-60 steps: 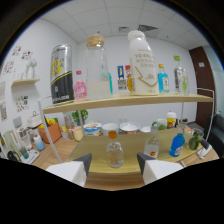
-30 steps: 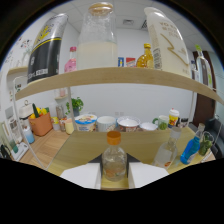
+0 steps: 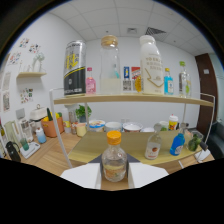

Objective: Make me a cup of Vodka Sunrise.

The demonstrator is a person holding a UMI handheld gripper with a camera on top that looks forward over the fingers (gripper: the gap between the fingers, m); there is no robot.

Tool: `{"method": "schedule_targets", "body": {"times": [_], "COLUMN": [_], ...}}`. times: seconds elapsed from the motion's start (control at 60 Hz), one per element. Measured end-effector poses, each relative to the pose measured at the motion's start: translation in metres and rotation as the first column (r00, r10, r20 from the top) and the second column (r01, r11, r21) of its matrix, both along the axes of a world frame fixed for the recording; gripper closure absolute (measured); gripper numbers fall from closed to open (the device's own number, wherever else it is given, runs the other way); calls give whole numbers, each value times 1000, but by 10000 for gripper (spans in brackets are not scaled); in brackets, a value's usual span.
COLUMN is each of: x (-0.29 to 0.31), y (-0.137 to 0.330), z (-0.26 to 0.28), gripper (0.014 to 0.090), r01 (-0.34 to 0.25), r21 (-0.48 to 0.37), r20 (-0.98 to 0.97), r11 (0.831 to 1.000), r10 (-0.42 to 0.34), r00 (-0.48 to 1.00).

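A small clear bottle (image 3: 114,161) with an orange cap stands upright in the lower middle of the frame, right between the two white fingers of the hand-held gripper (image 3: 114,176). Its long axis runs straight up, so the fingers flank it left and right at about the level of its belly. Whether both fingers actually press on the glass cannot be told from here: the fingertips sit close against the bottle's sides, but no clear contact or gap shows.

The bottle rests on the yellowish mat (image 3: 125,142) on the table (image 3: 47,160). This looks like a drink ingredient, possibly the vodka, though its label cannot be read. Since only one hand-held gripper is at work, it is the nearer one by default, and the bottle lies dead ahead of it, centred.

Beyond, toward the right middle of the frame, stand a small bottle with a red label (image 3: 153,146) and a blue bottle (image 3: 177,144). A wire shelf (image 3: 130,99) crosses the upper middle, carrying a tall dark can (image 3: 74,68), a large glass jar (image 3: 110,65) and a white milk-like bottle (image 3: 151,65).

My guess is that the next move turns on keeping the bottle upright while lifting.
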State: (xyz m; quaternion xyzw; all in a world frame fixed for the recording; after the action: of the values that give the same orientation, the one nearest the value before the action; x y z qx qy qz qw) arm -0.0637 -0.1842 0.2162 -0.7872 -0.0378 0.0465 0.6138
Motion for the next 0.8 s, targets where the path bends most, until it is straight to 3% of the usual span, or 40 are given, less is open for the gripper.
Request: {"method": "schedule_targets", "body": {"times": [0.283,0.55,0.8], "x": [17,30,9], "y": [-37,-40,-34], "z": [-66,-73,-80], "gripper": [689,688,689], "r01": [67,121,82], "r21": [-116,-128,-108], "r20": [-78,-158,-68], "r11": [991,984,991], "r10": [-76,-141,-89], "r00": [994,977,994]}}
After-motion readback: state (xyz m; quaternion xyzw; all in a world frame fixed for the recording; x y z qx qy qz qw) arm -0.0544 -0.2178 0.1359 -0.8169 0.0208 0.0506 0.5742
